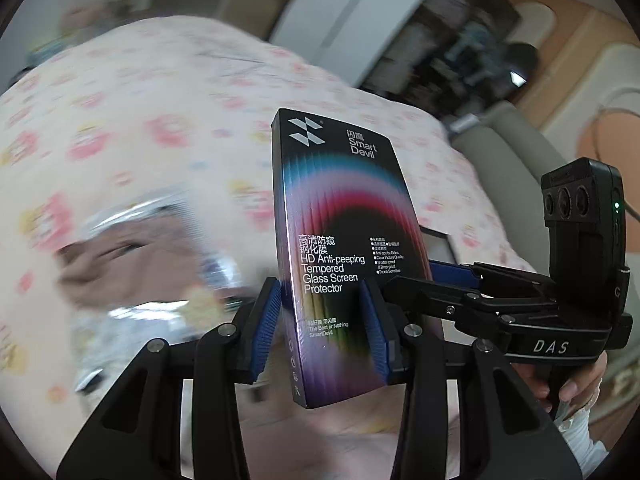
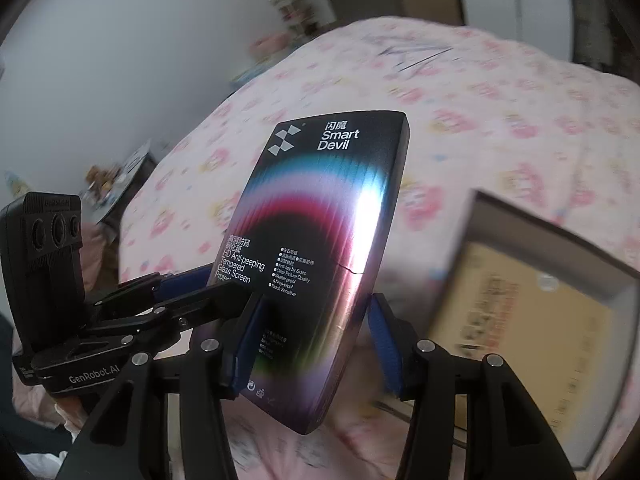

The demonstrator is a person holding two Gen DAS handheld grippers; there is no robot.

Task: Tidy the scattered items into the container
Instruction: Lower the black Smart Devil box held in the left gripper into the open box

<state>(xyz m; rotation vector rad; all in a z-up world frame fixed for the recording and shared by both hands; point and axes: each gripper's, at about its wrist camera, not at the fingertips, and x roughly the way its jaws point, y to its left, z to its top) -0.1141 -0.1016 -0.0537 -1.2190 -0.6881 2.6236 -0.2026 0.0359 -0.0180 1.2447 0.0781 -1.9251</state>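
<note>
A black screen protector box (image 1: 340,240) with a rainbow swirl and "Smart Devil" print is held upright above a pink floral bedspread (image 1: 140,120). My left gripper (image 1: 324,328) is shut on its lower part, blue pads on both faces. My right gripper (image 2: 312,344) is shut on the same box (image 2: 320,220), and shows from the side in the left wrist view (image 1: 452,276). The left gripper likewise reaches in from the left in the right wrist view (image 2: 188,280). An open cardboard container (image 2: 532,320) lies on the bed at right.
A shiny clear plastic bag (image 1: 140,264) with something brown inside lies on the bed at left, blurred. A white wardrobe (image 1: 344,12) and dark shelving stand behind the bed. A small cluttered table (image 2: 120,184) stands by the wall.
</note>
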